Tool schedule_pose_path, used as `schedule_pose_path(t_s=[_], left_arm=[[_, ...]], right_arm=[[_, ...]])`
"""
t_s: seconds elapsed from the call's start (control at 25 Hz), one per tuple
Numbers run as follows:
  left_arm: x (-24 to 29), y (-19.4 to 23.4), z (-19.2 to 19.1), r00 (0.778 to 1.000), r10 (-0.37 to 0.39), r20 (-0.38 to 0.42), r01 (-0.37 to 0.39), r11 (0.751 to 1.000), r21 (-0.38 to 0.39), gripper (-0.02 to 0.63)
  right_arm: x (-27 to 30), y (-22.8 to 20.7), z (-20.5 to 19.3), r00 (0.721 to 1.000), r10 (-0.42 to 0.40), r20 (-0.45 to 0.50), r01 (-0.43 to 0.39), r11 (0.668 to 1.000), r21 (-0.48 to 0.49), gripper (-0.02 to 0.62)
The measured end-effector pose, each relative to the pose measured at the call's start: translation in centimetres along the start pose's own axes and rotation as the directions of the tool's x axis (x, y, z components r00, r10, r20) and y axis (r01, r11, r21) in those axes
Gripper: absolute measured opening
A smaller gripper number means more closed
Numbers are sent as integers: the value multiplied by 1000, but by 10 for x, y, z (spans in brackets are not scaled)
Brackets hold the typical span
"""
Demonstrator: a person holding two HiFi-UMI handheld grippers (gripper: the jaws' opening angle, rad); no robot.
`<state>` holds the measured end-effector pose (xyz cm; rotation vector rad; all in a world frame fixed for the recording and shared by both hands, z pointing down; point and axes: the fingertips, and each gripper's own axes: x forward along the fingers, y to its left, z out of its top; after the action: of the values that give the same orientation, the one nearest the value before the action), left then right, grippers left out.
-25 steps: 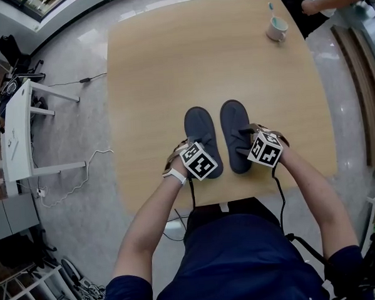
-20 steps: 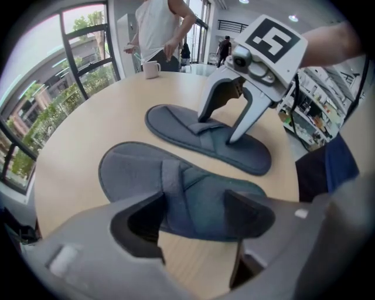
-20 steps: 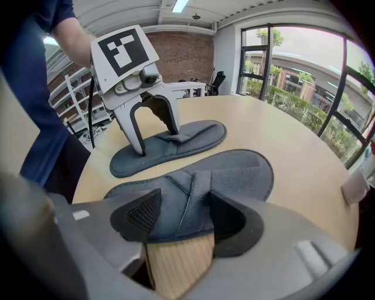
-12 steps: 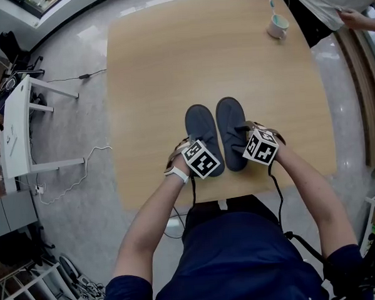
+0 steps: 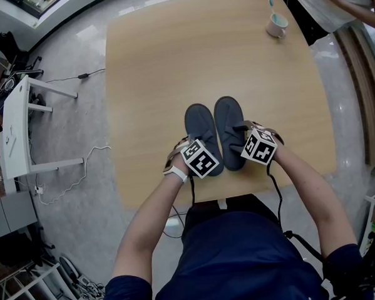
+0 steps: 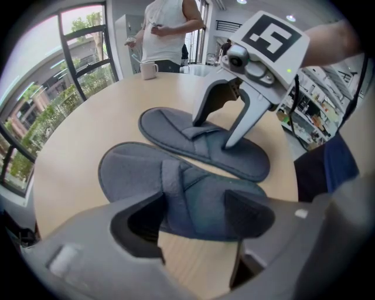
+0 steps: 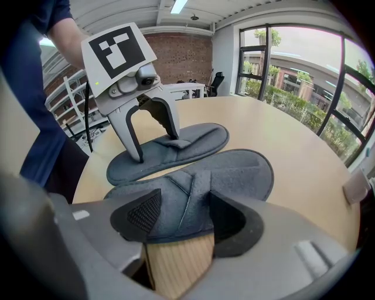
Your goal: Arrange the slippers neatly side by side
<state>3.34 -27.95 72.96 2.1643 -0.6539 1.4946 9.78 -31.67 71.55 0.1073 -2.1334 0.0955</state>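
1. Left claw [image 6: 193, 218] is open. Its two tips sit down on the left slipper [image 5: 200, 128], one on each side of the strap [image 6: 174, 186]. It is not pinching anything.
2. Right claw [image 7: 176, 221] is open too. Its tips sit the same way on the right slipper [image 5: 227, 120], with that strap [image 7: 194, 186] between them.
3. Both slippers lie flat on the wooden table [image 5: 152, 79], near the edge by the person. Toes point away. They lie just beside each other, close enough that they may touch. The right toe sits a tiny bit further ahead.
4. The slippers look soft, thin and light, like fuzzy cloth. I think they will bend if lifted by one end.
5. The strap looks like the best place to grab, because it stands up from the flat part. Pushing down and sliding should work too, since the table looks smooth.
6. A cup [image 5: 276, 27] stands well away at the far corner.
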Motion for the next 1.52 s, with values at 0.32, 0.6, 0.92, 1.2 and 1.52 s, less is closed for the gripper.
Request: schedule_pose_path(t_s=[0.32, 0.6, 0.92, 1.2, 1.52], left_arm=[[1, -1, 1, 1000, -10, -6, 10, 1000, 19, 334], [2, 0, 3, 1000, 3, -2, -3, 1000, 19, 336], [1, 0, 2, 999, 31, 24, -32, 999, 34, 334], [-1, 7, -11, 1000, 7, -15, -6, 998, 63, 335], [0, 7, 6, 998, -26, -55, 33, 990, 134, 336]], right_arm=[[1, 1, 1, 1000, -4, -7, 4, 1000, -6, 270], [0, 0, 0, 1000, -15, -2, 15, 1000, -1, 270], [0, 0, 1, 999, -45, -15, 45, 999, -2, 268], [12, 3, 11, 999, -41, -20, 41, 999, 18, 261], [-1, -3, 3, 998, -62, -20, 64, 994, 93, 262]])
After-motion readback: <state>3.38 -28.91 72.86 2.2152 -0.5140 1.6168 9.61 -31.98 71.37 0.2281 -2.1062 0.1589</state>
